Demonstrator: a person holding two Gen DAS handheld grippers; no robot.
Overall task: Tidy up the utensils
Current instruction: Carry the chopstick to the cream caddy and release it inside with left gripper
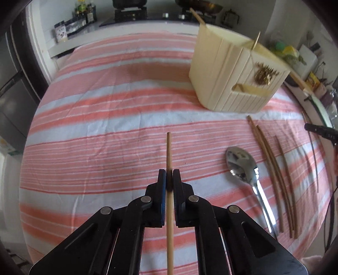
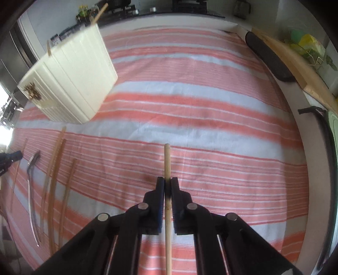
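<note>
My left gripper (image 1: pixel 169 171) is shut on a light wooden chopstick (image 1: pixel 168 148) that points forward above the striped cloth. My right gripper (image 2: pixel 167 179) is shut on another light wooden chopstick (image 2: pixel 166 160), also held above the cloth. A cream ribbed utensil holder (image 1: pixel 230 78) stands at the far right in the left wrist view and at the far left in the right wrist view (image 2: pixel 71 84); chopstick ends stick out of its top. A metal spoon (image 1: pixel 243 165) and several dark chopsticks (image 1: pixel 272 169) lie on the cloth to the right of my left gripper.
A pink and white striped cloth (image 1: pixel 105 127) covers the table. A stove and jars (image 1: pixel 84 14) line the back counter. A wooden board (image 2: pixel 300 63) and a dark pad (image 2: pixel 268 57) lie along the right edge. The other gripper's tip (image 1: pixel 321 131) shows at far right.
</note>
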